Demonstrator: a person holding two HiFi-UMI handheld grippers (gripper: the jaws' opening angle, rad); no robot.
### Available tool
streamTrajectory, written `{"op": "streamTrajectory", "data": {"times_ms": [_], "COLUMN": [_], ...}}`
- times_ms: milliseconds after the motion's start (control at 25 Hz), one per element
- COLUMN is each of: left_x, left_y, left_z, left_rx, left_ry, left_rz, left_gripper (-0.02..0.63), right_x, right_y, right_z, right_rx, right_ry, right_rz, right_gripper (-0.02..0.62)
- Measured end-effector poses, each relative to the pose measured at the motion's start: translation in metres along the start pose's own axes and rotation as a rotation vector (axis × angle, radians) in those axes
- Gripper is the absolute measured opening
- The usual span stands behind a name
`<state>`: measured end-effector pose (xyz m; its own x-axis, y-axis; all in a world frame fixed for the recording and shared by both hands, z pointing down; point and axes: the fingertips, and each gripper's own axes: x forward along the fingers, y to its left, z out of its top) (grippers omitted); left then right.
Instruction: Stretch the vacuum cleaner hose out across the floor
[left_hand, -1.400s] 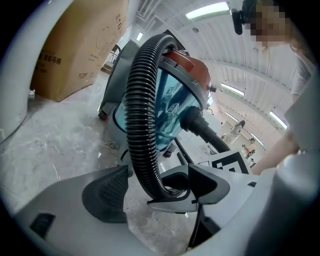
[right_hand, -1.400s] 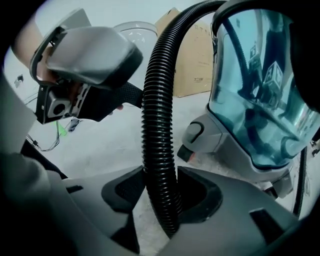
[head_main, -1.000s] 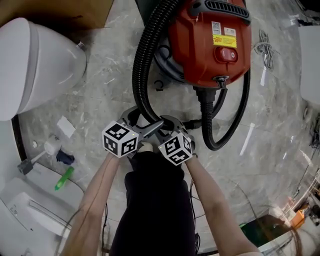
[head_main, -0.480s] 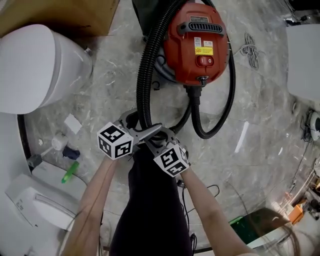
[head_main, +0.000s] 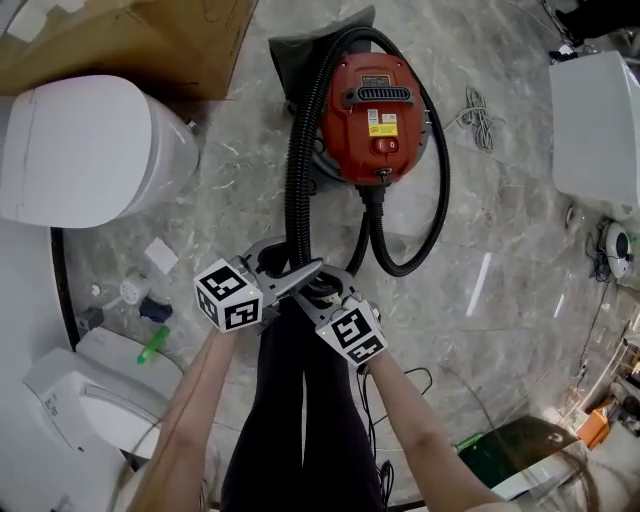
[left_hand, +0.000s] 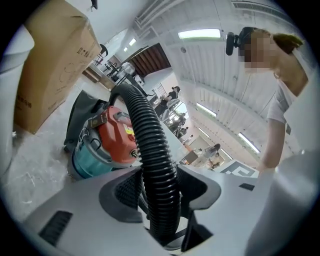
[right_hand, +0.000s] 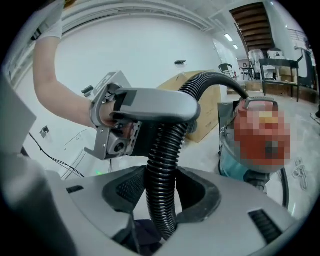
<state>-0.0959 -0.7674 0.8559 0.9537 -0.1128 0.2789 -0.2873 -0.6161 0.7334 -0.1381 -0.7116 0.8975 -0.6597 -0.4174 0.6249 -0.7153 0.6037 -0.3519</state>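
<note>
Left gripper (left_hand: 159, 187) jaws have just been closing, pads now on the black hose (head_main: 297, 180). Right gripper (right_hand: 161, 192) clamps the same hose just beside it. Hose runs from both to the red vacuum cleaner (head_main: 372, 115).

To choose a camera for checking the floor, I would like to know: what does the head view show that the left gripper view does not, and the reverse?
Only the head view: the coiled white cable and the small green object on the floor. Only the left gripper view: the ceiling light strips and the hall behind. Both: the black ribbed hose, the red vacuum cleaner and the cardboard box.
</note>
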Motion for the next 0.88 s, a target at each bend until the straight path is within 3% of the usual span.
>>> {"op": "streamTrajectory", "data": {"times_ms": [240, 560, 880], "left_x": [-0.009, -0.032, -0.066], "left_y": [-0.050, -0.123, -0.179], "left_z": [0.022, 0.077, 0.130], "left_rx": [0.026, 0.018, -0.061], "left_ry": [-0.006, -0.088, -0.168], "left_rz": [-0.063, -0.134, -0.168], "left_gripper": [0.215, 0.198, 0.184], "right_x": [-0.036, -0.098, -0.150], "right_y": [0.028, 0.067, 0.102], "right_z": [0.051, 0.119, 0.180], "right_rx": [-0.027, 0.096, 0.006], "right_ry": [-0.054, -0.174, -0.199], "right_rz": [0.023, 0.016, -0.064], "right_gripper": [0.190, 0.190, 0.190]}}
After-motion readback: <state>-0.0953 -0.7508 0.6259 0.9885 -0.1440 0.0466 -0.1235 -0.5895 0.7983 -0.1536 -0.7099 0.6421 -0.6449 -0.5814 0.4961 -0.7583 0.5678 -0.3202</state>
